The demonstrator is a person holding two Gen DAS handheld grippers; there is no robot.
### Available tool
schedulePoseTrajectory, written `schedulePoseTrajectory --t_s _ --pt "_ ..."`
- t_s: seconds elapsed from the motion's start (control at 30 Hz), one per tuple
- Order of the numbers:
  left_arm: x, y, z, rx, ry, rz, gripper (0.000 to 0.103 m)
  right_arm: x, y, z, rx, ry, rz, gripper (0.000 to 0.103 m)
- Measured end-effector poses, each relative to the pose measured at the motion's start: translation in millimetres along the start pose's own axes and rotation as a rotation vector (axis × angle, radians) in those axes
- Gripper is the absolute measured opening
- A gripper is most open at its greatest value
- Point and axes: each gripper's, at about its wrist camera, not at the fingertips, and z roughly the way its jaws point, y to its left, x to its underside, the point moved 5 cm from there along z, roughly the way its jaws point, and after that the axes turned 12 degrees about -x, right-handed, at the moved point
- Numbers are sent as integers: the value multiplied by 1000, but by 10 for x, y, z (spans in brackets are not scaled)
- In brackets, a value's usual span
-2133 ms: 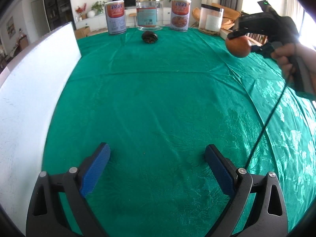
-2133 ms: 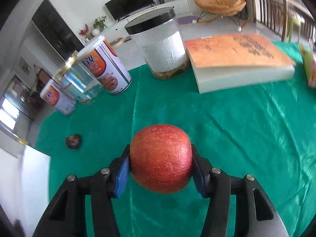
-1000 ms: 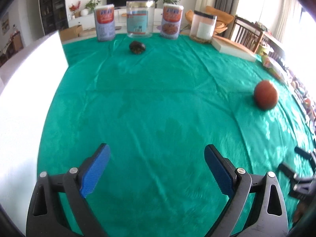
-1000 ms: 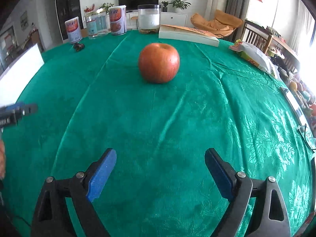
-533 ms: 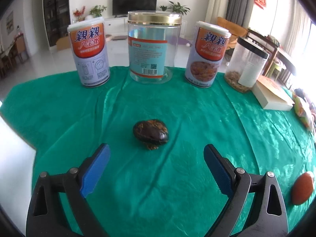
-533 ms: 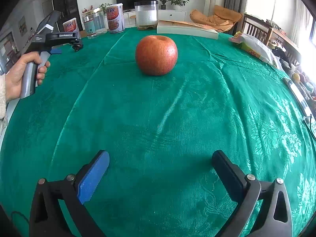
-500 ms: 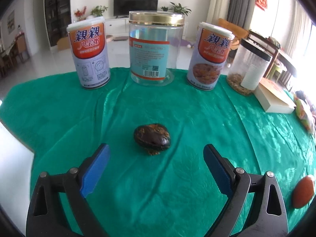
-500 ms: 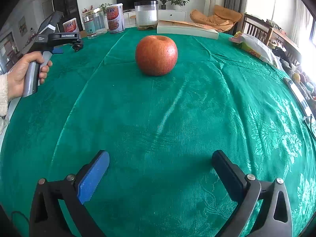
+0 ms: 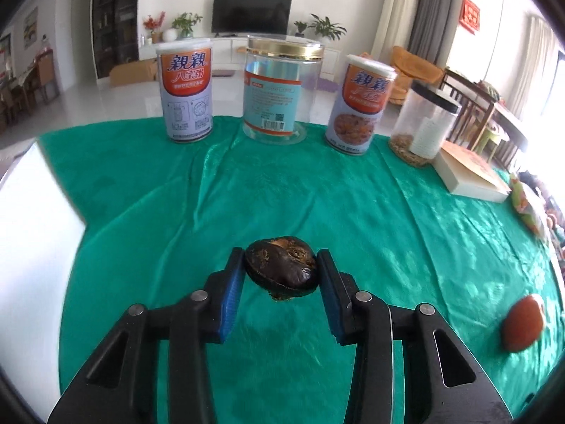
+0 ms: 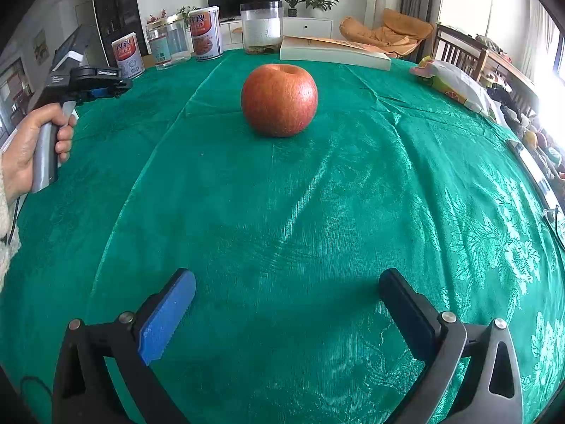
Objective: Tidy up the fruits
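Observation:
A dark, wrinkled fruit [image 9: 282, 270] sits on the green tablecloth [image 9: 317, 194] between the blue pads of my left gripper [image 9: 280, 251]. The jaws are closing, and both pads touch its sides. A red apple [image 10: 279, 100] stands upright on the cloth, well ahead of my right gripper [image 10: 286, 275], which is open and empty. The same apple [image 9: 522, 323] shows at the right edge of the left wrist view. In the right wrist view a hand [image 10: 31, 148] holds the left gripper [image 10: 106, 83] at the far left; the dark fruit is hidden there.
Two printed cans [image 9: 185, 93] [image 9: 365, 106] flank a clear jar with a gold lid [image 9: 279, 92] at the far edge. A black-lidded jar [image 9: 425, 123] and a book [image 9: 469, 173] stand to their right. A white board [image 9: 31, 233] is at the left, a snack bag [image 10: 455, 84] at the right.
My left gripper has come forward to the dark fruit and its jaws have closed in around it. The right gripper has stayed in place, jaws slightly wider than a second ago.

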Motion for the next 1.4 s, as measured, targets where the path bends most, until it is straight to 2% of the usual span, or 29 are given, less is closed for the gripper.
schedulePoseTrajectory --t_s 0.1,0.23,0.33,0.43,0.47,0.53,0.57,0.63,0.7,0.9,1.03,1.4 --pt "394 -104 -527 58 2 39 42 2 -3 0 0 0 0 103" --pt "1055 -297 -1056 113 33 148 42 0 -14 0 5 -2 4 103" --pt "1477 -369 -1238 122 70 230 42 10 -22 -3 10 -5 10 103" --pt "1759 -366 -1294 104 82 294 44 18 -21 -4 13 -7 14 103" --pt "1796 -332 -1340 103 62 291 45 16 -23 -4 14 -7 15 103" --pt "1829 -265 -1375 92 58 274 80 21 -23 -5 15 -8 17 103" --pt "1847 -222 -1381 93 59 255 84 21 -25 -5 15 -8 18 103" --pt "1866 -172 -1349 92 64 236 86 22 -27 -5 14 -10 20 103" --pt "1878 -177 -1342 75 51 261 87 18 -31 -6 13 -10 21 103" --pt "1899 -293 -1275 39 62 314 98 19 -40 -24 -6 -20 30 103" --pt "1900 -288 -1272 38 62 313 98 24 -69 -54 -44 -41 52 103" --pt "1903 -284 -1272 44 63 311 98 26 -55 -32 -17 -29 43 103"
